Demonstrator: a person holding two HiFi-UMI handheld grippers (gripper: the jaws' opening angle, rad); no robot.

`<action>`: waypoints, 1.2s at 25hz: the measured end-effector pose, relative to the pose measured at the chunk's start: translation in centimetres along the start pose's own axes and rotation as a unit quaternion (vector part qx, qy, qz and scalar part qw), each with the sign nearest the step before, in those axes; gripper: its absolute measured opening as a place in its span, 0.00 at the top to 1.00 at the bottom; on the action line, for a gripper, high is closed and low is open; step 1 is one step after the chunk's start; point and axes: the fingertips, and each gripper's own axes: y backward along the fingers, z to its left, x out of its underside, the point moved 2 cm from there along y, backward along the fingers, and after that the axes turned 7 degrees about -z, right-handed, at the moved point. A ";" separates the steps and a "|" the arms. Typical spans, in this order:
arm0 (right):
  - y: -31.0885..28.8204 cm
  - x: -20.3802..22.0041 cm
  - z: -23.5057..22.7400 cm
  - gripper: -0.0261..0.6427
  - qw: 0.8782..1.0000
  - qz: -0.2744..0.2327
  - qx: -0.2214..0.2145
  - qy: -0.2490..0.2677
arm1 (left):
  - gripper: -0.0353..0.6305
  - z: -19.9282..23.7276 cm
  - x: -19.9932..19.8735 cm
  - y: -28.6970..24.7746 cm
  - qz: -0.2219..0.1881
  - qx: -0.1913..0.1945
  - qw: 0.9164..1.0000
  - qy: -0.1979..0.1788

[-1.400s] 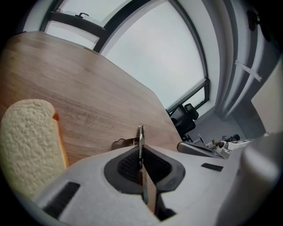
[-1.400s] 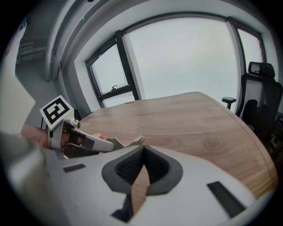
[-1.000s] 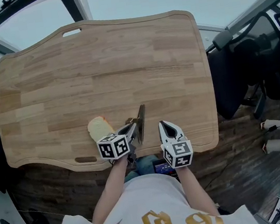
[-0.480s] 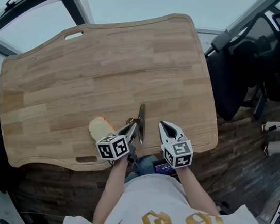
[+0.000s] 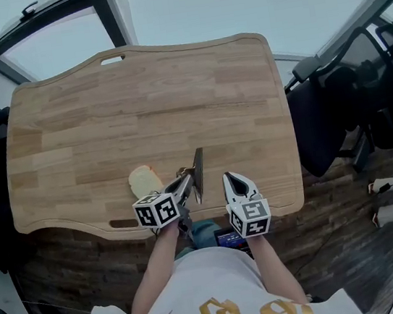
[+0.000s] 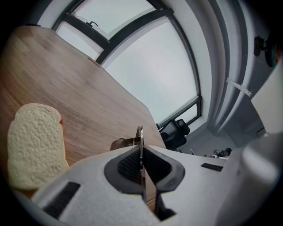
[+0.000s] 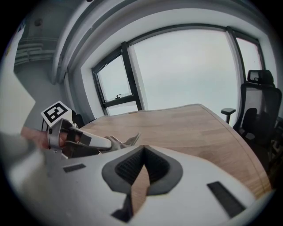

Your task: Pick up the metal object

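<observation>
One bread slice (image 5: 144, 179) beside left claw (image 5: 184, 184) clamped on metal object (image 5: 198, 173); right claw (image 7: 142, 152) closed.

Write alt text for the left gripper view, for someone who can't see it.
The left gripper has its jaws shut on a thin metal object, seen edge-on, with a wooden table beyond. A slice of white bread lies on the table at left; large windows and a dark office chair fill the background.

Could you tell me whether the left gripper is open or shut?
Shut: the left gripper clamps the thin metal object, which stands edge-on between its jaws.
</observation>
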 end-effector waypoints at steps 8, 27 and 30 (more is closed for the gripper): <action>1.3 -1.5 0.8 0.94 1.000 -0.022 -0.005 0.011 | 0.92 -1.5 -1.7 1.9 -0.048 0.013 0.999 0.013; 4.1 -6.0 4.0 0.94 0.995 -0.087 -0.017 0.044 | 0.92 -6.4 -6.6 8.6 -0.167 0.072 0.983 0.031; 4.7 -6.6 4.3 0.94 0.994 -0.100 -0.013 0.042 | 0.92 -7.0 -6.9 9.6 -0.176 0.078 0.981 0.027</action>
